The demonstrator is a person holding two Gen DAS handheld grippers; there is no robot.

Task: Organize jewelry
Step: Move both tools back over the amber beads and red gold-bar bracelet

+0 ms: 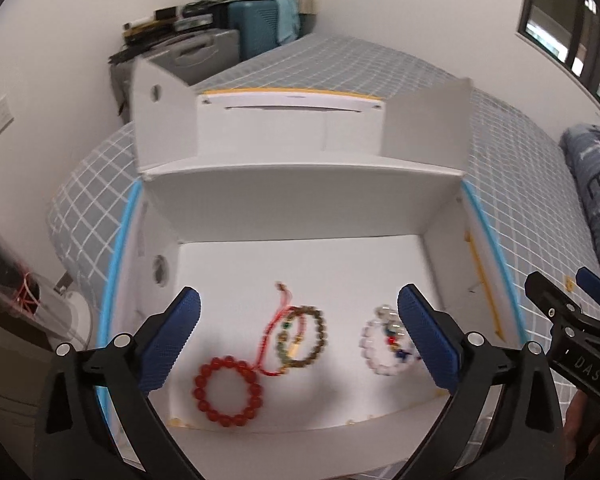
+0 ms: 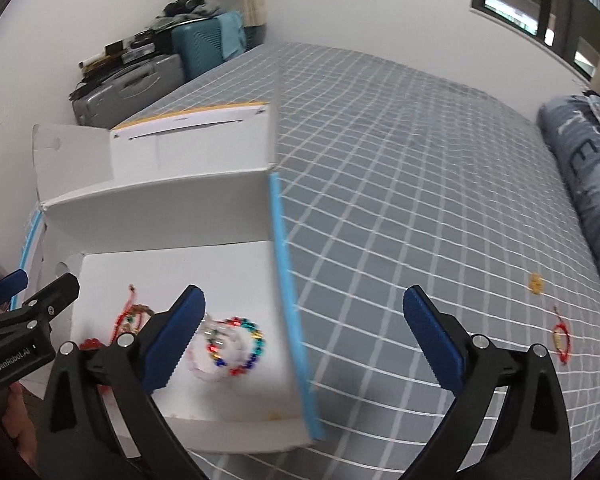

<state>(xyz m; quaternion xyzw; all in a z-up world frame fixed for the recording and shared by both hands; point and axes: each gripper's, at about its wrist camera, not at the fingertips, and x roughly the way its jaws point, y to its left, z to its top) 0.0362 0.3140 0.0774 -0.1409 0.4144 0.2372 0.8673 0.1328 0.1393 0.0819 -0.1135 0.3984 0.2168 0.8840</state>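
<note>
**Both grippers empty above a half-filled box**

Blue-padded fingers (image 1: 180,340) of the left gripper (image 1: 300,344) frame the near view, spread as wide as they go with nothing between them; the bracelets seen through the gap lie on the floor of the box, well below the pads. The right gripper (image 2: 304,344) stands the same way, jaws fully apart and holding nothing, its opening straddling the blue-edged side wall of the white cardboard box (image 2: 284,264) and the checked bedspread (image 2: 420,160) beside it.

Inside the box, the jewelry lies in a loose row rather than a heap, probably so each piece stays separate: a red bead bracelet (image 1: 228,392) nearest the front, a brown bead bracelet (image 1: 302,338) tangled with a red cord bracelet (image 1: 280,312) just behind it, and a white bead bracelet (image 1: 384,346) with a multicoloured bead bracelet (image 2: 240,344) toward the right wall. The box flaps stand folded up, which keeps the opening clear for reaching in from above.

Two pieces are not yet collected: a red string bracelet (image 2: 560,338) and a small yellow ornament (image 2: 535,283) lie on the bedspread, well apart from the box, to the right. With its jaws open on that side, the right gripper seems best placed to fetch them next.
</note>
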